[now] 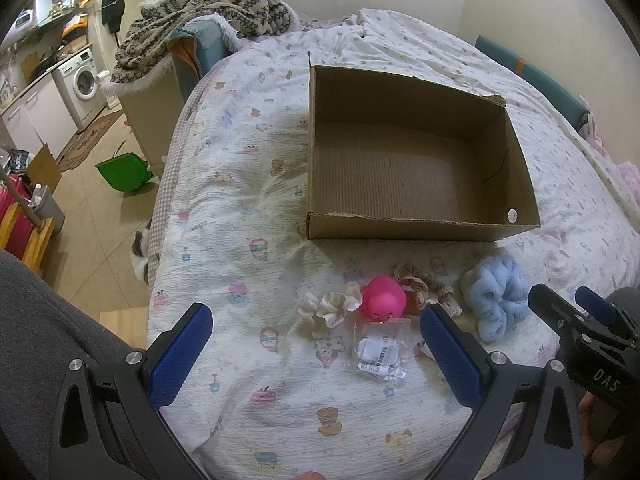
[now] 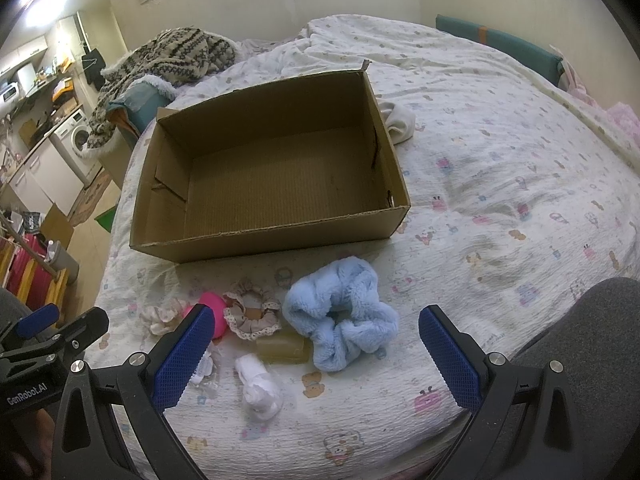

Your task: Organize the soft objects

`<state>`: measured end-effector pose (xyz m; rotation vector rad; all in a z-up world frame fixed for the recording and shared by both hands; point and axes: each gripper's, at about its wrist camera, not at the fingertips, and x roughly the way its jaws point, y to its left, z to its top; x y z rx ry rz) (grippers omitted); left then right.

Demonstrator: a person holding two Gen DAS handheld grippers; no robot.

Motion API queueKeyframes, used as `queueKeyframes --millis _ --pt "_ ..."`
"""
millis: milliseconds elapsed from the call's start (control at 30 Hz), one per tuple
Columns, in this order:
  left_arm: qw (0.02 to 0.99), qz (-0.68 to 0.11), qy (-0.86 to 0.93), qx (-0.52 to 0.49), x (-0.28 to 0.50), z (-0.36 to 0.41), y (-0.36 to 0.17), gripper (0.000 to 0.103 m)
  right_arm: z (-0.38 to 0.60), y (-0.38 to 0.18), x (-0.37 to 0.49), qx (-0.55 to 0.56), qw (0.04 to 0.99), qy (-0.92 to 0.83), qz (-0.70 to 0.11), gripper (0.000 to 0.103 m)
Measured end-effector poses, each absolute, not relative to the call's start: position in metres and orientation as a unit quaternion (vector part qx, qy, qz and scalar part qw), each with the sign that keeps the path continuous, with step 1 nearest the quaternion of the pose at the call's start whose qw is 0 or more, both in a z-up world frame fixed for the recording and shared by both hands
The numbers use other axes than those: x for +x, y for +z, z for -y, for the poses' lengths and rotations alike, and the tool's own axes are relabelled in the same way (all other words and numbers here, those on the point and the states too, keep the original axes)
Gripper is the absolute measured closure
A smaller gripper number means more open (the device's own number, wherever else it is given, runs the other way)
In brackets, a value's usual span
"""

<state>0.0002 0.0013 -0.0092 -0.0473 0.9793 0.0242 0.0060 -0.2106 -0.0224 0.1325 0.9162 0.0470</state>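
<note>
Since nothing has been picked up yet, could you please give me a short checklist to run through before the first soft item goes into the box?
1. Left hand-held gripper open, holding nothing: ok.
2. Right hand-held gripper open, holding nothing: ok.
3. Cardboard box open-topped with bare floor: ok.
4. Blue fluffy scrunchie lying free on the bedspread, between the right gripper's fingers in its view: ok.
5. Pink toy free of the neighbouring scrunchies: not ok, it touches the cream one.
6. Whether the clear plastic packet counts as soft: cannot tell.

Pink toy (image 2: pixel 214 312) half behind the right gripper's fingers (image 2: pixel 186 354); barcode packet (image 1: pixel 380 354) print too small to read
</note>
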Motion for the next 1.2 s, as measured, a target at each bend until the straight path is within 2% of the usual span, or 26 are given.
queueKeyframes --millis 400,700,1067,1200 --pt "0.881 -0.473 0.010 -0.023 0.000 -0.002 -0.009 0.000 0.213 -0.023 0.005 0.067 0.894 0.020 -0.443 0.000" --pt "0.866 -0.499 0.012 -0.028 0.017 -0.008 -0.002 0.000 0.232 -0.020 0.022 0.109 0.875 0.031 -0.470 0.000" --pt "0.841 -0.539 0.039 -0.032 0.051 -0.024 -0.008 0.000 0.274 -0.049 0.071 0.213 0.789 0.011 -0.577 0.000" --pt "0.838 -0.543 0.043 -0.043 0.054 -0.030 -0.017 0.000 0.263 -0.073 0.084 0.205 0.760 0.014 -0.617 0.000"
